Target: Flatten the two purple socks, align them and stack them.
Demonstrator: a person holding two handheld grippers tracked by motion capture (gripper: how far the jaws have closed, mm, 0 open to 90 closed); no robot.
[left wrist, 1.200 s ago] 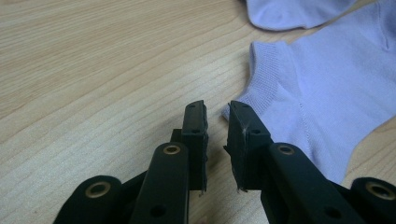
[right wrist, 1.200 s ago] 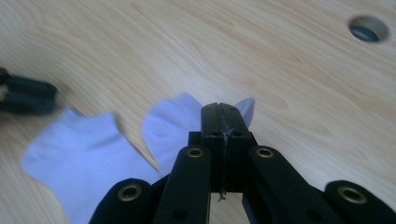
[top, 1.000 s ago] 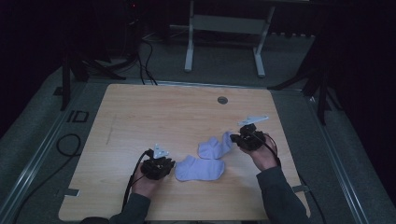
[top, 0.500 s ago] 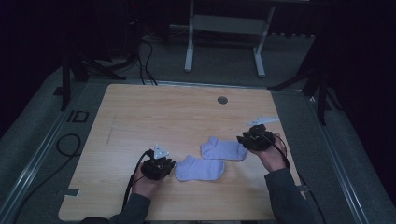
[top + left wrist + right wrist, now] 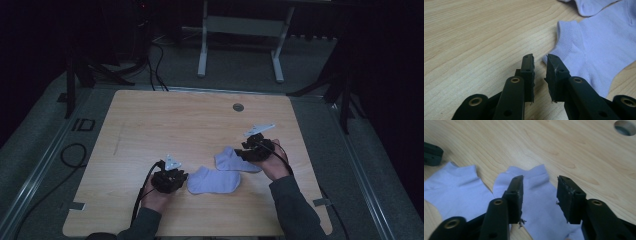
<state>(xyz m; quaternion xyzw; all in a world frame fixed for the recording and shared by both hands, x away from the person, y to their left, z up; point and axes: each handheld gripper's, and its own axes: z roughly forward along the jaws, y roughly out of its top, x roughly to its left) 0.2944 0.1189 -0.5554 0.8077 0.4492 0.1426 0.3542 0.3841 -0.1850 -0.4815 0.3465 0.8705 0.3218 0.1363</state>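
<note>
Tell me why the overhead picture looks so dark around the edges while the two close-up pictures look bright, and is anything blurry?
High view: light falls on the wooden table; the floor and stands behind sink into near black. Left gripper view: evenly lit, wood grain crisp, the lavender sock sharp, soft shadow under the jaws. Right gripper view: bright too, but the jaw bases and the table hole look slightly soft.

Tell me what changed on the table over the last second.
The right gripper laid the far sock flat beside the near sock; its jaws have just been opening and now stand apart above it, pressing nothing. The left gripper stayed at the near sock's cuff, jaws slightly apart, nothing between them.
</note>
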